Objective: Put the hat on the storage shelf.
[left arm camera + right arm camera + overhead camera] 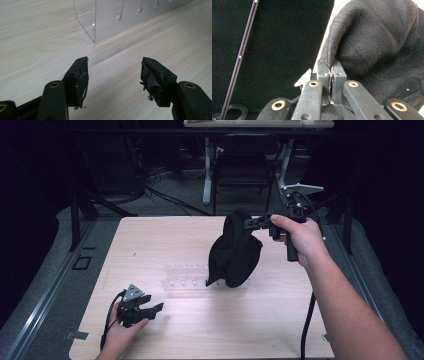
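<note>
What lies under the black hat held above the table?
Under the black hat stands a clear acrylic rack on the wooden table. The hat's lower edge covers the rack's right end, so that part cannot be seen.
</note>
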Tool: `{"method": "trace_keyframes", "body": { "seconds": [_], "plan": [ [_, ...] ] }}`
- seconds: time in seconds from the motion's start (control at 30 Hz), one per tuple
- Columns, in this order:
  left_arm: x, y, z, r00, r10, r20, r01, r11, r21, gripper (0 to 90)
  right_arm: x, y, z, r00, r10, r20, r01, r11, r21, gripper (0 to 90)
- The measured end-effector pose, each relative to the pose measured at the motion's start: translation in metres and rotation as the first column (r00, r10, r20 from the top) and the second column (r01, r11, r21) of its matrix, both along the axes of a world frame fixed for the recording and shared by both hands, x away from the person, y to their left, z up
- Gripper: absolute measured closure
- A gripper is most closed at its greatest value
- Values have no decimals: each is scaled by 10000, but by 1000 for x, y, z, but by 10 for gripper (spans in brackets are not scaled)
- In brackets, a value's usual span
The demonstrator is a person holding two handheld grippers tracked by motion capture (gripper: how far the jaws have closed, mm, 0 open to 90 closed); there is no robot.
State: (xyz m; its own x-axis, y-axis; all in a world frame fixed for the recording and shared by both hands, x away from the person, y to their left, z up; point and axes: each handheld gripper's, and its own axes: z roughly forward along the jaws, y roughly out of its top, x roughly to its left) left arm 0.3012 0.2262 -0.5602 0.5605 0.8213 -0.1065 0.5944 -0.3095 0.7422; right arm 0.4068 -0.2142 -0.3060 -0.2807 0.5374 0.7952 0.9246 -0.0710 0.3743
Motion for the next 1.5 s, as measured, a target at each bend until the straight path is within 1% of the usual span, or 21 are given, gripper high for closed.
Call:
{"method": "trace_keyframes", "body": {
  "seconds": [0.33,0.4,0.53,0.57,0.63,0.67,0.73,0.77,0.8,0.87,0.9,0.93,0.97,1.0,1.07,1.17,1.23,1.3,1.33,1.4,1.5],
  "plan": [
    [0,0,0,10000,2,0,-2,10000,-16,394,9,9,-4,10000,-5,23,5,10000,-41,881],
    [0,0,1,10000,-33,-51,33,10000,70,394,11,10,-5,10000,-5,6,5,10000,-22,881],
    [0,-1,-1,10000,26,75,-25,10000,-28,393,13,13,-8,10000,19,-10,-19,10000,-53,881],
    [0,-1,0,10000,-26,24,26,10000,-2,393,14,14,-9,10000,43,-51,-44,10000,-89,880],
    [-1,-2,1,10000,-62,-29,62,10000,47,394,14,16,-11,10000,63,-58,-63,10000,51,880],
    [-1,-3,0,10000,-33,91,33,10000,-24,394,15,17,-12,10000,41,-70,-40,9999,127,880],
    [-1,-4,1,9999,-114,6,114,9999,50,394,15,19,-12,9999,91,-54,-91,9998,160,880],
    [-1,-5,0,9999,-86,119,86,10000,-22,394,15,20,-13,9999,135,-40,-134,9998,174,880],
    [-1,-6,1,9999,-145,83,145,9999,10,395,15,20,-13,9998,171,-33,-170,9996,205,880],
    [-1,-8,2,9998,-148,162,149,9999,-45,400,15,22,-14,9998,208,-24,-208,9994,261,880],
    [-1,-8,3,9995,-223,205,223,9998,-3,403,15,23,-15,9997,257,-19,-256,9991,341,880],
    [-1,-10,4,9995,-231,234,233,9997,-69,406,15,24,-16,9997,262,-26,-261,9989,387,880],
    [-1,-12,5,9990,-197,398,204,9997,-164,408,15,25,-17,9996,287,-43,-285,9986,440,879],
    [-1,-13,7,9985,-273,481,280,9995,-135,413,14,27,-19,9995,313,-63,-310,9983,494,879],
    [-1,-17,11,9981,-343,509,357,9990,-265,419,14,29,-21,9996,262,-52,-258,9977,620,879],
    [-2,-24,19,9956,-525,776,554,9978,-361,429,13,31,-23,9997,251,-32,-248,9968,760,878],
    [-1,-32,27,9913,-724,1100,757,9968,-262,432,13,33,-24,9997,250,14,-251,9967,775,878],
    [0,-37,32,9882,-887,1250,930,9953,-287,433,12,35,-24,9996,288,28,-289,9964,794,877],
    [0,-42,36,9843,-1039,1427,1086,9938,-252,433,12,35,-24,9995,317,29,-318,9964,781,877],
    [2,-49,40,9812,-1192,1518,1229,9923,-150,439,12,37,-25,9995,317,29,-318,9957,872,876],
    [4,-61,48,9753,-1468,1650,1503,9886,-93,485,11,40,-26,9995,318,43,-321,9949,959,876]
  ]
}}
